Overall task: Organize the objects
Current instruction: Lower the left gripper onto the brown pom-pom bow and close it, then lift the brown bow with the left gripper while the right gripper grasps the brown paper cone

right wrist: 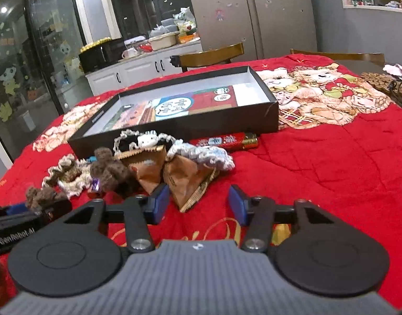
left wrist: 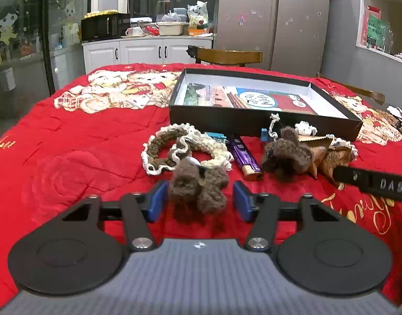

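Left tool (left wrist: 201, 200): blue pads apart, with a fuzzy brown knitted toy (left wrist: 199, 191) sitting between them. A gap shows on both sides of the toy, so the pads are not pressing on it. It lies on the red quilted cloth with teddy-bear print (left wrist: 69, 141) that covers the bench.

Right tool (right wrist: 197, 203): blue pads apart, nothing clamped. The lower corner of a brown paper triangular packet (right wrist: 186, 181) reaches into the gap nearer the left pad; contact with the pad cannot be told. A second brown paper packet (right wrist: 148, 170) stands just beside it, to its left.

Rest of the pile, all on the cloth in front of the shallow black cardboard box with white inner walls (left wrist: 263, 123):
- brown-and-cream crocheted ring (left wrist: 161, 149), left of the pile, overlapped by a cream crocheted ring (left wrist: 214, 152)
- purple lighter with a gold end (left wrist: 244, 156), just right of the rings
- second fuzzy brown knitted toy (left wrist: 287, 155), right of the lighter, against the paper packets
- small white knitted figure (right wrist: 147, 139) at the box's front wall
- grey-white crocheted piece (right wrist: 201, 155) draped behind the packets
- red wrapped bar with gold end (right wrist: 227, 140) along the box's front wall, right of the pile

The box holds a flat printed card (left wrist: 250, 99); none of the pile is in it.

The right tool's black finger shows at the right edge of the left wrist view; the left tool shows at the lower left of the right wrist view.
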The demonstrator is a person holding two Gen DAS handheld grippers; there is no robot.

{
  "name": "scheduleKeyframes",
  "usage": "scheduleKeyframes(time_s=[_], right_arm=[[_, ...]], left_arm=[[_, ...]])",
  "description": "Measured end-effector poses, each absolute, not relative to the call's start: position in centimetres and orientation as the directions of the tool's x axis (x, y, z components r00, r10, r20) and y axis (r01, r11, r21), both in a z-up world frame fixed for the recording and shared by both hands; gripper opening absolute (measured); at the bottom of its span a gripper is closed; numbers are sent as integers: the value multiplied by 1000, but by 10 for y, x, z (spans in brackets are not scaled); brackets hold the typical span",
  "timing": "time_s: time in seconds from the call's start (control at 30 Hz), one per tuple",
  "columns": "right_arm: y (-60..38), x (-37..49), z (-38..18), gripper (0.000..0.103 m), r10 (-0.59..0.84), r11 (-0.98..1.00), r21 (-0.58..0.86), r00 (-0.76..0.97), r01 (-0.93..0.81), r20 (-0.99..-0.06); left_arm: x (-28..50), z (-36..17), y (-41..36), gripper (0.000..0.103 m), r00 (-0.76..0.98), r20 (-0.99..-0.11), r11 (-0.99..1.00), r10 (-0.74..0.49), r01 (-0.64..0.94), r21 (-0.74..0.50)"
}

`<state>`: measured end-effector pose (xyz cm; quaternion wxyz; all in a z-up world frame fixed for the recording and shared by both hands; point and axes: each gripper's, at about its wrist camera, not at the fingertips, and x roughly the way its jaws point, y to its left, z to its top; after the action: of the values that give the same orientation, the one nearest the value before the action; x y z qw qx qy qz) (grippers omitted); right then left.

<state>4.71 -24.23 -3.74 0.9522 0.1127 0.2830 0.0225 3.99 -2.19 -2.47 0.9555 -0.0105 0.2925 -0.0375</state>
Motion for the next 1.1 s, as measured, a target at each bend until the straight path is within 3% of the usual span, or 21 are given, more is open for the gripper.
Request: scheduleKeyframes(time_s=[0.17,0.57,0.73,1.1], right_arm=[[-236,56,-37,55,120,978,211,834,-4,-539],[-230,69,-39,48,105,983,186,821,1,-561],[-228,70,-40,34,109,984,176,817,-9,-566],[-235,70,-41,31,152,971,238,819,-19,-553]], left_arm=[[40,-26,-19,48,826,-558,997,-79,58,-55],[42,-27,-15,48,823,-563,996,-79,40,-81],[43,-28,-16,44,821,-567,997,-68,33,-72],[43,-27,-15,44,825,-563,998,-45,11,-64]])
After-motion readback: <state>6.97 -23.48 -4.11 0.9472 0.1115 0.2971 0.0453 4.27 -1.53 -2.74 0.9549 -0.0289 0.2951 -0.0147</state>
